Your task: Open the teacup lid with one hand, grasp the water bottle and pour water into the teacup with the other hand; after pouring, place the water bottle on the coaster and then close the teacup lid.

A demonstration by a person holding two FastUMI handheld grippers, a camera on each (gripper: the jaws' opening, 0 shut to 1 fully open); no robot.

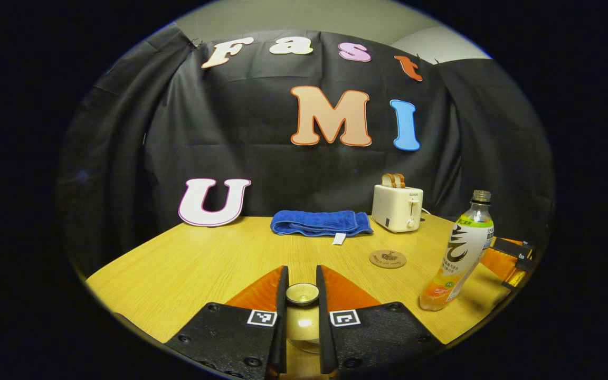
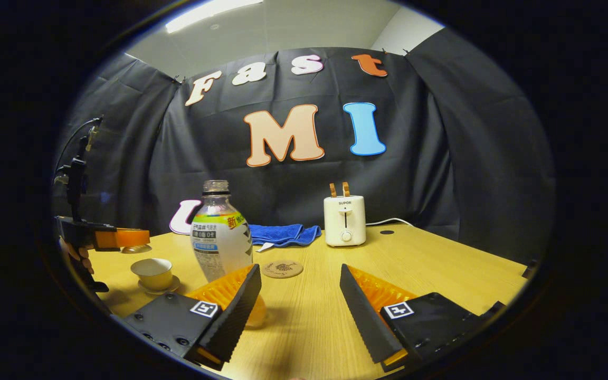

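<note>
My left gripper (image 1: 302,278) is shut on the knob of the teacup lid (image 1: 302,294), whose glassy disc hangs below the fingers. In the right gripper view this left gripper (image 2: 124,238) holds the lid (image 2: 136,248) lifted above and behind the uncovered cream teacup (image 2: 152,272) on its saucer. The uncapped water bottle (image 2: 221,237) stands upright on the table, just left of and beyond my open right gripper (image 2: 300,269); it is not between the fingers. The bottle (image 1: 465,253) and the right gripper (image 1: 512,258) beside it sit at the right of the left gripper view.
A round cork coaster (image 2: 282,269) (image 1: 387,258) lies mid-table behind the bottle. A white toaster (image 2: 344,220) (image 1: 397,208) with bread and a folded blue towel (image 2: 283,234) (image 1: 320,222) stand along the back of the wooden table (image 2: 441,269). A hand (image 2: 74,253) holds the left gripper.
</note>
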